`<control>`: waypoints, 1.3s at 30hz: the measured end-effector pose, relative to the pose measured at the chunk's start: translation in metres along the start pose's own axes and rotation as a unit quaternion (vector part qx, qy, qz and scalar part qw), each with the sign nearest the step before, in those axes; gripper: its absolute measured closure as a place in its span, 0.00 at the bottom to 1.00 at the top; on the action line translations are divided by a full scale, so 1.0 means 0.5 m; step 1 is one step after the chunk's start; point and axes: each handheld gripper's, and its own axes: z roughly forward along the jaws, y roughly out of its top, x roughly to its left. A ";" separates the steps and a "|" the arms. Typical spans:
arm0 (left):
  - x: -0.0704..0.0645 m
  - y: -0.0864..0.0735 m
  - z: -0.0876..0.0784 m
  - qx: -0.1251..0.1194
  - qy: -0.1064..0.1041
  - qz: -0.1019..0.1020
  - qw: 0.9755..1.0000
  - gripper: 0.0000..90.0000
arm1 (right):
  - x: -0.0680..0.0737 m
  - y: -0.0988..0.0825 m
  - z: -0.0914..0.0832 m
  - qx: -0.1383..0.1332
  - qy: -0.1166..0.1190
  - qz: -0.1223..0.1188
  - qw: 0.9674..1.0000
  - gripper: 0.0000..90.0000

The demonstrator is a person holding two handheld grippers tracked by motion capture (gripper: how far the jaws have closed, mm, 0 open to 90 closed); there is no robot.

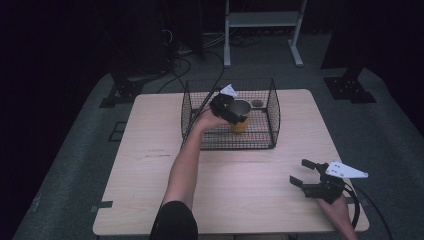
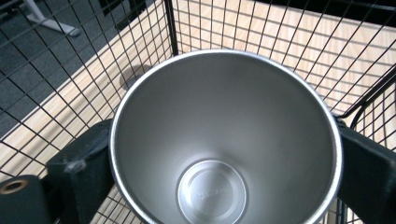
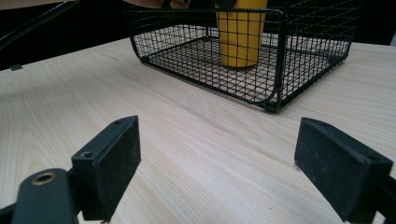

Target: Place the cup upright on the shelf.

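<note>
Inside the wire basket (image 1: 274, 107), toward its near wall, the left claw (image 1: 235, 112) holds a yellow steel-lined tumbler (image 1: 240, 116). Left gripper view looks straight down into the tumbler's (image 2: 219, 140) bare metal interior; both black jaws press its outer wall, one on each side, just under the rim. Clamped, then, and the cup is empty and upright.

Right gripper view: tumbler's (image 3: 241, 32) yellow body stands behind the basket's (image 3: 275, 60) near mesh, base at or very close to the basket floor. Whether it rests on the floor or hangs just above it I cannot tell.

A small dark round thing (image 1: 257, 103) lies on the basket floor beyond the tumbler, toward the far right corner. Too small to name.

Right claw (image 1: 307, 174) sits well clear of the basket, out toward the surface's (image 1: 150, 150) near right corner, jaws spread wide with nothing between them. Idle, pointed toward the basket.

Progress, as a judgement: the work looks like setting the tumbler into the basket. Carry and lowering appear nearly finished, since the cup is inside the walls and low. Left to do: seat it flat, open the left claw, lift the arm out over the basket's rim without tipping the cup.
</note>
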 end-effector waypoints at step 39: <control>-0.025 0.045 -0.118 -0.082 0.022 0.028 0.996 0.02 | -0.002 -0.001 -0.003 -0.001 -0.004 0.005 1.000 0.15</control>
